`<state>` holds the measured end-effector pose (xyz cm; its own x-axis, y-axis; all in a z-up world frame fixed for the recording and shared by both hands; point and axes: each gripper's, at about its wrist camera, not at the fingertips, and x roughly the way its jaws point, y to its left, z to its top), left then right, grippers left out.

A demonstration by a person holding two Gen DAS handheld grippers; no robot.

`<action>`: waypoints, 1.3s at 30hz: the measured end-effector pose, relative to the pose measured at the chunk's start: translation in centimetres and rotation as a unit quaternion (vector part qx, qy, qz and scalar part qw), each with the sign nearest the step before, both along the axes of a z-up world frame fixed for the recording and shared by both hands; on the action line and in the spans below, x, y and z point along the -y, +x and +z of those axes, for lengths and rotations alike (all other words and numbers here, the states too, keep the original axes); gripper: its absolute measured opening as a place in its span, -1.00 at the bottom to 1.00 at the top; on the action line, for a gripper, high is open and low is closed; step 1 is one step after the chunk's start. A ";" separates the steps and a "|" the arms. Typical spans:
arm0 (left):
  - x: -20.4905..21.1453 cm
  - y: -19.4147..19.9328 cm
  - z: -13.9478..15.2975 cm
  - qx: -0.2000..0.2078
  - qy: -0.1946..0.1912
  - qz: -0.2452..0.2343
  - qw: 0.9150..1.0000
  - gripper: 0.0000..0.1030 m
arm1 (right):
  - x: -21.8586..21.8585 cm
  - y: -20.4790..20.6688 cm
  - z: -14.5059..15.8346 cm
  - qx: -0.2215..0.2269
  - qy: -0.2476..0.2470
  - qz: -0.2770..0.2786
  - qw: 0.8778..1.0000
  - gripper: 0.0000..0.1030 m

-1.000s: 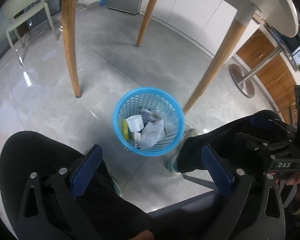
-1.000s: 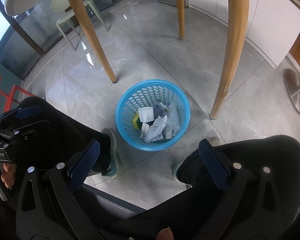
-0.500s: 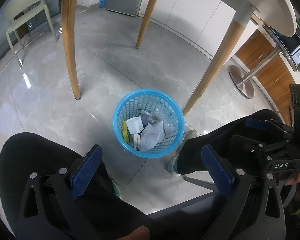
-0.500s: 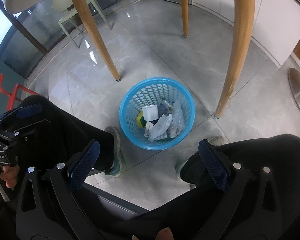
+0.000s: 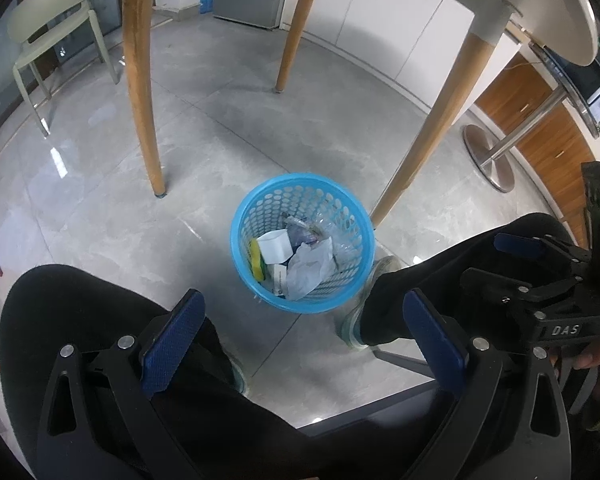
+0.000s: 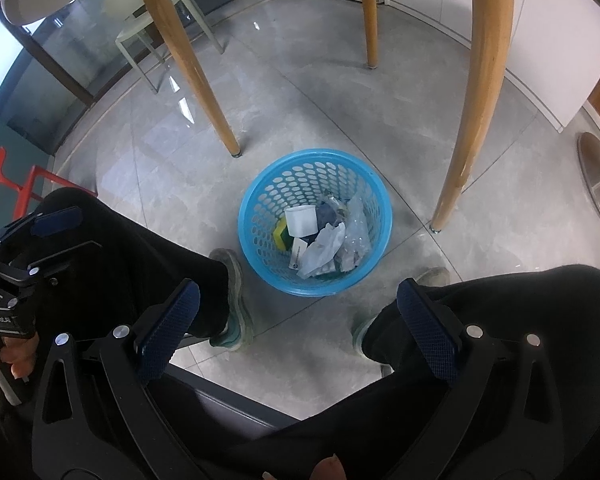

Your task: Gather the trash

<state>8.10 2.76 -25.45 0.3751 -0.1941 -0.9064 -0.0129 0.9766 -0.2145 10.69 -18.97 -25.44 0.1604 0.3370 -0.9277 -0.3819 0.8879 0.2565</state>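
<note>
Between my two feet on the grey tiled floor [image 5: 204, 152] stands the blue basket [image 5: 302, 200], upright, just beside a wooden table leg [image 5: 428, 136]. Inside it I see the trash: a white cup [image 5: 275, 245], a crumpled white bag [image 5: 310, 268], clear plastic [image 6: 358, 228] and a yellow sponge [image 5: 256, 258] against the near wall. My left gripper [image 5: 304, 344] hangs above my lap with its fingers spread wide and nothing between them; my right gripper [image 6: 296, 328] is the same, wide open and empty. Both are well apart from the basket.

I see no loose litter on the floor, so I judge the collecting is largely done, and the likely step is lifting the basket itself. To do that well I would bring one gripper straight down over the near rim, one finger inside and one outside the perforated wall, and close firmly on the thick rim band. I would lift slowly and level, since the bag sits high and could spill, and keep clear of the table leg.
</note>
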 end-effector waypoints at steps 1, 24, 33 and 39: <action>-0.1 0.0 -0.1 -0.001 0.001 0.003 1.000 0.89 | 0.2 0.1 -0.1 -0.002 0.003 -0.003 1.000 0.84; 0.0 -0.3 -0.1 0.003 -0.003 -0.003 1.000 0.89 | 0.0 -0.2 0.0 0.003 0.009 -0.006 1.000 0.84; 0.2 -0.4 -0.1 0.000 -0.008 -0.002 1.000 0.89 | 0.4 -0.1 -0.6 -0.011 0.016 -0.008 1.000 0.84; 0.3 -0.4 -0.1 -0.001 -0.008 -0.001 1.000 0.89 | 0.4 0.0 -0.5 -0.012 0.014 -0.008 1.000 0.84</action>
<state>7.74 2.50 -25.58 0.3733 -0.2093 -0.9038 -0.0105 0.9732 -0.2297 10.73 -19.39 -25.93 0.1434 0.3611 -0.9215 -0.3605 0.8861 0.2911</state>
